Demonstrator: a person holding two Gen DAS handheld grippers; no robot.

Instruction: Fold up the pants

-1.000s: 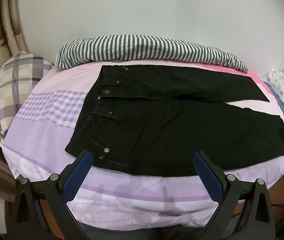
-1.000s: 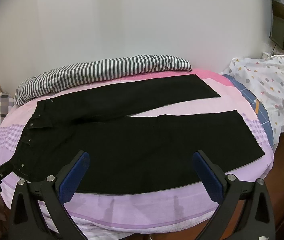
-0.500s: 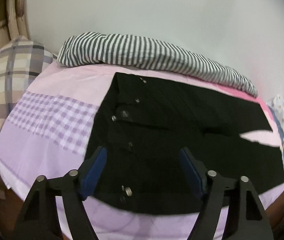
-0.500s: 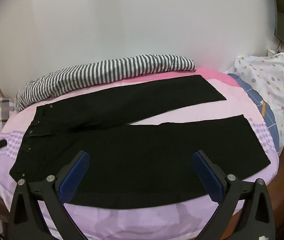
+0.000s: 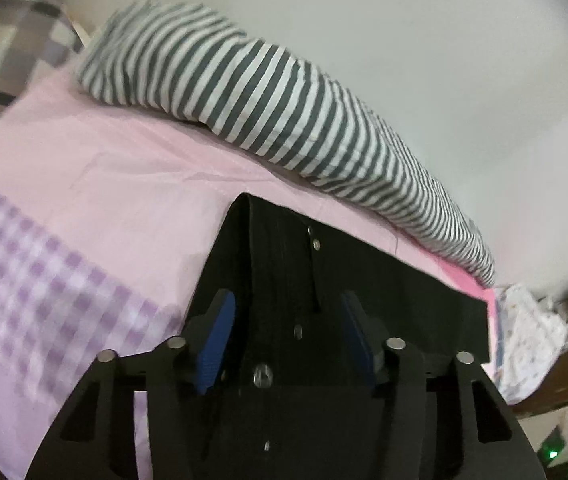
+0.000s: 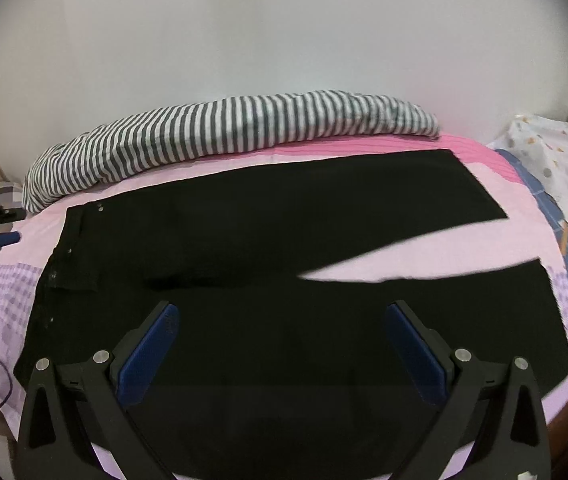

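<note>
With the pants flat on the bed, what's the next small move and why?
Probably finish closing the left gripper on the waistband of the black pants: its jaws are closing with the band between them, while the right gripper hangs open over the near leg.

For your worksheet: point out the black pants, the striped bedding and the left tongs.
black pants [image 6: 324, 340], right wrist view, near leg.
striped bedding [image 5: 284, 92], left wrist view, middle of roll.
left tongs [image 5: 288, 344], left wrist view, between closing pads, over waistband.

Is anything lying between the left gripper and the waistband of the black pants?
Nothing visible. The left gripper sits right over the black pants at the waistband, jaws closing with the fabric between them.
</note>
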